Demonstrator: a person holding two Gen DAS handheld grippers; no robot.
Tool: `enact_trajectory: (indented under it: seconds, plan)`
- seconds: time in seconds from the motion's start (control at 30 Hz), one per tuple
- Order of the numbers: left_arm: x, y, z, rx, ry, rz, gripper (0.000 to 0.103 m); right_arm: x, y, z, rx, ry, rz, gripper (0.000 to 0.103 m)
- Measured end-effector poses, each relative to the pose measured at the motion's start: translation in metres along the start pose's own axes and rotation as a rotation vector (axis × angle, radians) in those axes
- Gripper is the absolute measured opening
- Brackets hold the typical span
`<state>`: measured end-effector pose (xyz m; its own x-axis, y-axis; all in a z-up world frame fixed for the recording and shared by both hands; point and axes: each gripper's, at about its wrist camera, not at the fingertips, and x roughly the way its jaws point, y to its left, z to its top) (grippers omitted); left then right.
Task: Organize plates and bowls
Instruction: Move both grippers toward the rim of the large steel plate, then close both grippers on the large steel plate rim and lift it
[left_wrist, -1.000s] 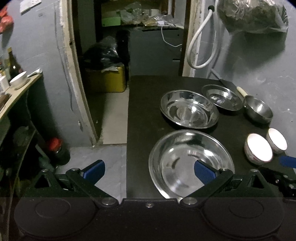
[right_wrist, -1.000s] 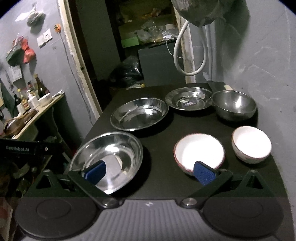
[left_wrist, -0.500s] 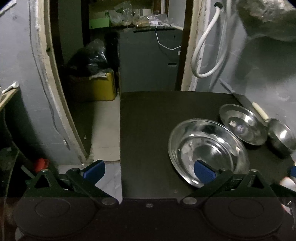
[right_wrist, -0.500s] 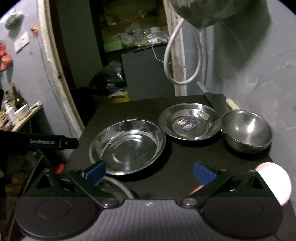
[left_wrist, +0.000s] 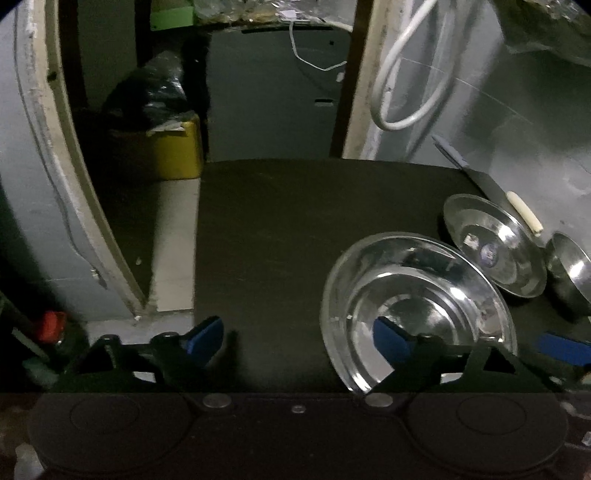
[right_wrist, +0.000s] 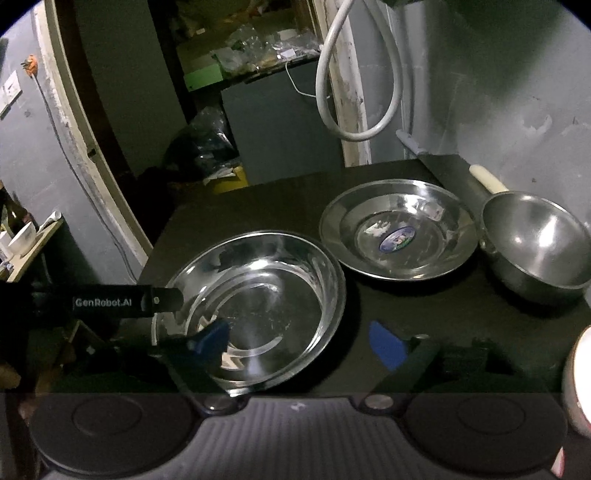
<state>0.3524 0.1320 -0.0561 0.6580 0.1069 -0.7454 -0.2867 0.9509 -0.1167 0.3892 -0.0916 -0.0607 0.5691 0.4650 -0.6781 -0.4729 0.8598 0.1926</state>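
A steel plate (left_wrist: 417, 295) lies on the black table (left_wrist: 280, 229); it also shows in the right wrist view (right_wrist: 266, 295). Behind it lie a smaller steel plate (left_wrist: 495, 243) (right_wrist: 399, 230) and a steel bowl (left_wrist: 570, 273) (right_wrist: 539, 243). My left gripper (left_wrist: 297, 338) is open and empty, its right finger over the near plate's rim. My right gripper (right_wrist: 301, 341) is open and empty, its left finger over that plate. A white bowl's edge (right_wrist: 578, 376) shows at the far right.
A knife with a pale handle (right_wrist: 487, 179) lies by the wall behind the dishes. The table's left edge drops to the floor near a doorway (left_wrist: 110, 184). A white hose (right_wrist: 354, 74) hangs on the wall. A side shelf (right_wrist: 29, 240) stands at left.
Both grippers have moved forward over the table. The nearest large plate and the white bowls have dropped out of view below; the second plate now lies under the fingers.
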Motion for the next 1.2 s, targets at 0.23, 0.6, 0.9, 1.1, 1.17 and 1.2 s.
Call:
enact_trajectory:
  seconds: [0.23, 0.6, 0.9, 1.1, 1.17, 1.2]
  plan:
    - [0.004, -0.003, -0.004, -0.013, 0.026, -0.062, 0.054, 0.01, 0.001, -0.002, 0.031, 0.026, -0.014, 0.061]
    - [0.005, 0.0, -0.009, -0.033, 0.039, -0.113, 0.014, 0.018, -0.004, -0.005, 0.061, 0.035, -0.032, 0.027]
    - [-0.009, -0.003, -0.011, -0.02, 0.0, -0.103, 0.014, 0.006, -0.004, -0.008, 0.036, 0.004, -0.012, 0.022]
    - [-0.036, -0.009, -0.015, 0.001, -0.059, -0.095, 0.014, -0.016, -0.001, -0.008, 0.01, -0.044, 0.016, 0.022]
    - [-0.047, -0.011, -0.018, 0.007, -0.074, -0.091, 0.015, -0.025, 0.0, -0.009, 0.002, -0.056, 0.026, 0.022]
    - [-0.053, -0.012, -0.021, 0.008, -0.08, -0.089, 0.015, -0.03, 0.0, -0.01, -0.003, -0.062, 0.034, 0.022]
